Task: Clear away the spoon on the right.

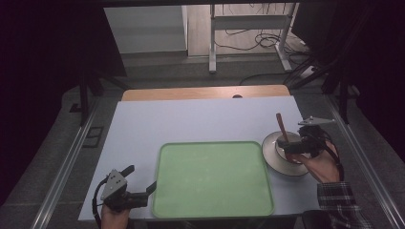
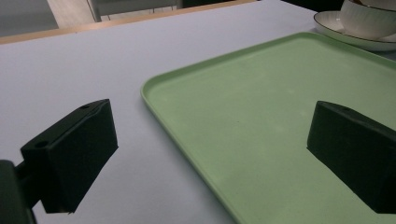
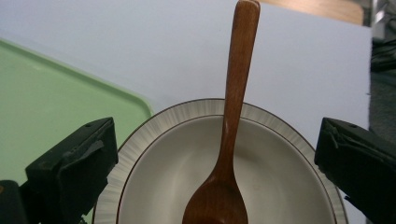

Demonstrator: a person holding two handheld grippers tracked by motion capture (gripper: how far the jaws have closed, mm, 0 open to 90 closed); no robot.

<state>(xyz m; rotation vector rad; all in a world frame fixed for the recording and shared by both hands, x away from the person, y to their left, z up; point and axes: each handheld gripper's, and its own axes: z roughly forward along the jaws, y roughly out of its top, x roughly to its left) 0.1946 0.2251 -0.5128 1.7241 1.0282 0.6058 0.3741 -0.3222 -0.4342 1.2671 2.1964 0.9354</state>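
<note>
A white bowl (image 1: 286, 147) stands on a ribbed white plate (image 1: 273, 157) just right of the green tray (image 1: 212, 179). A wooden spoon (image 1: 281, 125) rests in the bowl, handle leaning up and away. My right gripper (image 1: 288, 149) hovers over the bowl, open. In the right gripper view its jaws flank the bowl (image 3: 280, 186), the plate (image 3: 187, 112) and the spoon (image 3: 233, 102) without touching them. My left gripper (image 1: 139, 179) is open near the table's front left, beside the tray's left edge. The left gripper view shows the tray (image 2: 271, 107) with nothing on it.
The pale grey table (image 1: 191, 119) has a wooden strip (image 1: 205, 92) along its far edge. Metal rails run down both sides of the table. In the left gripper view the bowl (image 2: 369, 18) and the plate (image 2: 345, 39) sit beyond the tray's far corner.
</note>
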